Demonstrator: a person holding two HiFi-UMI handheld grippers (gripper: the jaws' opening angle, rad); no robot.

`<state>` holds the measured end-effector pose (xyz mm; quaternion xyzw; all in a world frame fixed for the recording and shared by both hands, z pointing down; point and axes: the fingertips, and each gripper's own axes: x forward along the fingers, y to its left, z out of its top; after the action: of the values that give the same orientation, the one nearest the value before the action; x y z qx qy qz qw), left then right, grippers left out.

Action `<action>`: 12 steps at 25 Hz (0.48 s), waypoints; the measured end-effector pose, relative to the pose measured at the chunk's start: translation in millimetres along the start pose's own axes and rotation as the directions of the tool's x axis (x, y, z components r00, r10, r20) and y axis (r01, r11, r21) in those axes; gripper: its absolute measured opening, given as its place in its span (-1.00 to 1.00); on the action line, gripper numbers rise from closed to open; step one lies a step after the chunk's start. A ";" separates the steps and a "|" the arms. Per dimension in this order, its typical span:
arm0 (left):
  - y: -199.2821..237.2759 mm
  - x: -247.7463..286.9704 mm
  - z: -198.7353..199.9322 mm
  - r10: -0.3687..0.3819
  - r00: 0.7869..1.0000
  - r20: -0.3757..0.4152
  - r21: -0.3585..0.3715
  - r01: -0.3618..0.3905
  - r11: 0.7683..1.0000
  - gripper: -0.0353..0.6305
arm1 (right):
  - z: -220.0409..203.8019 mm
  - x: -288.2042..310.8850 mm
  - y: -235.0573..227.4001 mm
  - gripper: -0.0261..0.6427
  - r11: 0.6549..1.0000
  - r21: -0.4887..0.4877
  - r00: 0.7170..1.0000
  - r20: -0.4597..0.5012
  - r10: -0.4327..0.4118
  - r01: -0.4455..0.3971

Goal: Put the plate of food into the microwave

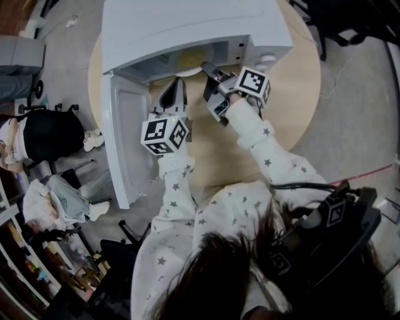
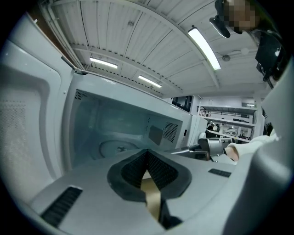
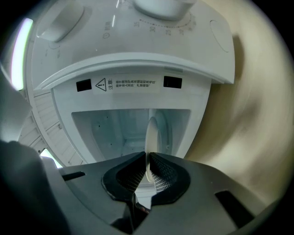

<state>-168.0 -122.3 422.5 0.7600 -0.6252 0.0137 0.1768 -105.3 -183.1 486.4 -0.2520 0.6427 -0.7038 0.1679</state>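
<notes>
The white microwave (image 1: 187, 25) stands on a round wooden table (image 1: 294, 94) with its door (image 1: 128, 131) swung open to the left. My right gripper (image 1: 205, 66) is at the cavity mouth, shut on the rim of a white plate (image 3: 150, 135). That plate shows edge-on in the right gripper view, between the pads of my right gripper (image 3: 147, 158). In the head view the plate (image 1: 187, 61), with something yellowish on it, sits just inside the opening. My left gripper (image 1: 177, 82) hovers just left of it, in front of the opening. The left gripper (image 2: 147, 153) is shut with nothing in it, facing the cavity and turntable (image 2: 117, 148).
The open door blocks the left side of the table. The control knob (image 3: 163, 7) sits beside the cavity. A seated person (image 1: 37, 134) and chairs (image 1: 350, 25) are around the table on the floor.
</notes>
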 end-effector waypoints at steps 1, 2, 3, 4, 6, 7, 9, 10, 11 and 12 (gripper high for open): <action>-0.7 0.9 -0.8 -0.005 1.000 -0.003 0.000 0.005 1.000 -0.89 | 0.7 -1.3 -0.7 -0.87 1.000 -0.003 1.000 0.005 -0.003 0.003; -1.2 1.7 -1.5 -0.009 1.000 -0.005 0.000 0.009 1.000 -0.89 | 1.3 -2.6 -0.8 -0.87 1.000 -0.007 1.000 0.011 -0.005 0.005; -1.9 2.2 -2.0 -0.014 1.000 -0.007 -0.001 0.014 1.000 -0.89 | 1.7 -3.9 -0.8 -0.87 1.000 -0.009 1.000 0.016 -0.007 0.007; -2.8 2.4 -2.5 -0.019 1.000 -0.010 -0.001 0.019 1.000 -0.89 | 1.9 -5.6 -0.8 -0.87 1.000 -0.013 1.000 0.023 -0.012 0.012; -5.4 2.2 -3.7 -0.030 0.999 -0.014 -0.001 0.030 1.000 -0.89 | 1.9 -10.1 -0.9 -0.87 0.999 -0.021 0.999 0.038 -0.024 0.025; -7.2 1.9 -4.2 -0.037 0.999 -0.017 -0.001 0.037 0.999 -0.89 | 1.7 -12.7 -0.7 -0.87 0.999 -0.021 0.999 0.046 -0.028 0.029; -10.8 1.8 -5.1 -0.052 0.998 -0.020 -0.004 0.052 0.999 -0.89 | 1.2 -16.7 0.6 -0.87 0.999 -0.014 0.998 0.062 -0.027 0.028; -12.3 2.2 -5.4 -0.059 0.998 -0.022 -0.006 0.059 0.998 -0.89 | 1.2 -17.5 1.5 -0.87 1.000 -0.010 0.998 0.067 -0.023 0.024; -13.7 2.9 -5.4 -0.065 0.998 -0.023 -0.007 0.065 0.998 -0.89 | 1.4 -17.7 2.1 -0.87 1.000 -0.008 0.997 0.070 -0.019 0.020; -14.9 3.8 -5.2 -0.070 0.997 -0.024 -0.007 0.070 0.998 -0.89 | 1.9 -17.5 2.7 -0.87 1.000 -0.007 0.997 0.071 -0.017 0.018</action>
<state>-151.9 -122.1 424.5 0.7807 -0.5961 0.0145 0.1871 -90.1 -175.2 481.3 -0.2830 0.6367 -0.6934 0.1835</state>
